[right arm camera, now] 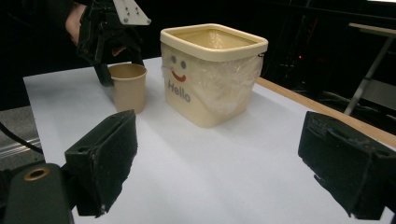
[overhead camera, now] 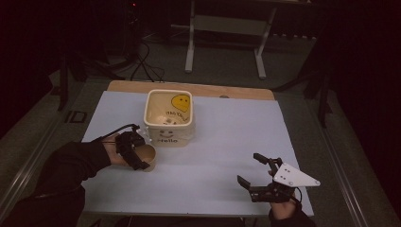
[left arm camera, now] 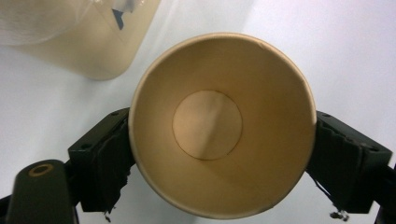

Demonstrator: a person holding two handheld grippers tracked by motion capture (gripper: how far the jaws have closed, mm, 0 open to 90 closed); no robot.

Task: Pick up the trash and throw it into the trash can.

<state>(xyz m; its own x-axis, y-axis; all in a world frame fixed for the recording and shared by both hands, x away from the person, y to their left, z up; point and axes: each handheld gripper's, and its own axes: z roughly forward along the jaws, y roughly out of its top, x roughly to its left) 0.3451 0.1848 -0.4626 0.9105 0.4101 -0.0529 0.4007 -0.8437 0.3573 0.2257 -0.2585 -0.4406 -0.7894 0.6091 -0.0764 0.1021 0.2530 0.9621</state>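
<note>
A brown paper cup stands upright and empty on the white tabletop, just in front of the cream "Hello" bucket. My left gripper comes down over the cup from above. In the left gripper view the cup sits between the jaws, and both pads touch its wall below the rim, so the left gripper is shut on it. The right gripper view shows the cup under the left gripper. My right gripper rests at the near right, open and empty.
The bucket has a clear plastic liner and a smiley face on its front. A wooden strip runs along the table's far edge. Beyond it stand a metal stand's legs and floor cables. White tabletop lies between the two grippers.
</note>
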